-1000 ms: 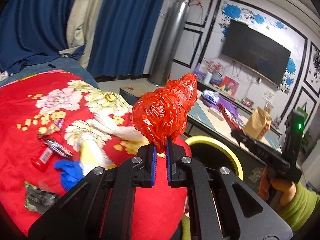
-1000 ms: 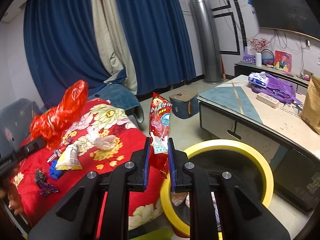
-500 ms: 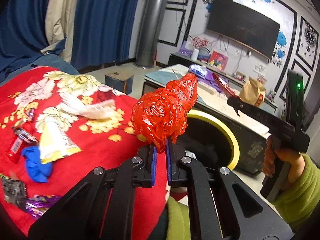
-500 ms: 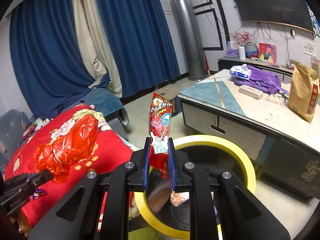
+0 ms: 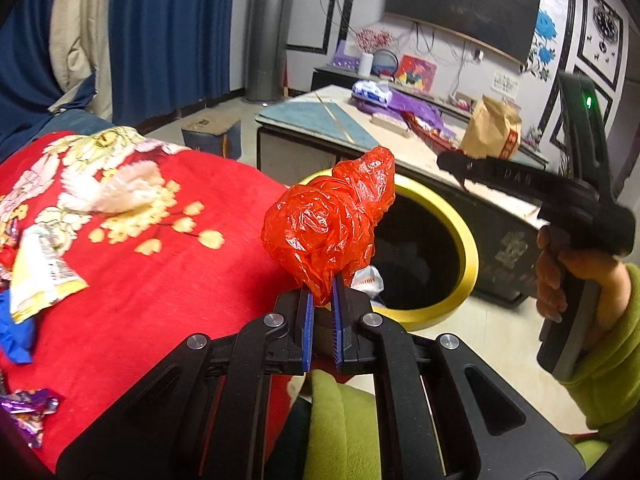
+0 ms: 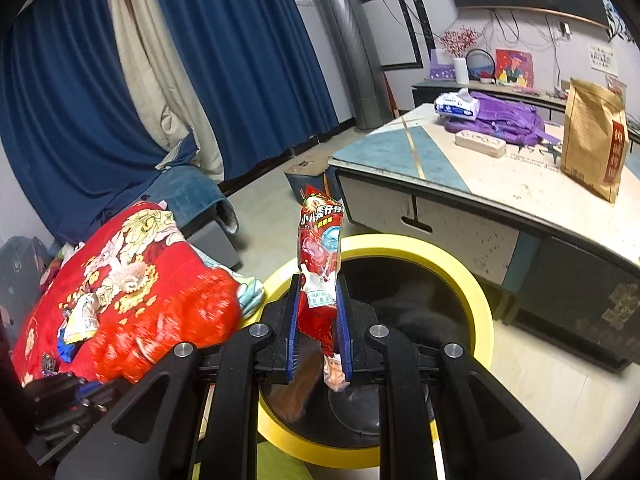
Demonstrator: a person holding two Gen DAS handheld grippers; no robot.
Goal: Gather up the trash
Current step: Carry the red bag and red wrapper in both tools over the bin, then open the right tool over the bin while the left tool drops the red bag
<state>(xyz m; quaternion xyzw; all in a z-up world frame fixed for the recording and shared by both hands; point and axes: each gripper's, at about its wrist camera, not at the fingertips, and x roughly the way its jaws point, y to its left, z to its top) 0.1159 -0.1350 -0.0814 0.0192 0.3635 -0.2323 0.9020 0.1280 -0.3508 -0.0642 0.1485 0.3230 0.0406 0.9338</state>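
Left wrist view: the left gripper (image 5: 321,300) is clamped tight on the lower end of a crumpled red plastic bag (image 5: 330,226), which stands up above the blue pads. Just beyond it sits a yellow-rimmed bin (image 5: 466,248), with some wrappers already inside. To the left, a red floral blanket (image 5: 160,280) carries more litter: a yellow snack packet (image 5: 42,276), a purple wrapper (image 5: 28,410) and a white tissue (image 5: 120,192). At far right a hand (image 5: 560,276) holds the right gripper.

Right wrist view: the right gripper (image 6: 320,312) is closed, with a narrow gap, on a red snack wrapper (image 6: 320,256) that stands upright between its fingers. The yellow bin's rim (image 6: 476,304) lies directly beyond and below. A low table (image 6: 500,188) stands to the right.

Judgement: this is the carry-to-bin step, with both pieces held near the bin's mouth. The next move likely calls for bringing each gripper over the opening, then releasing so the light trash falls inside rather than onto the rim.
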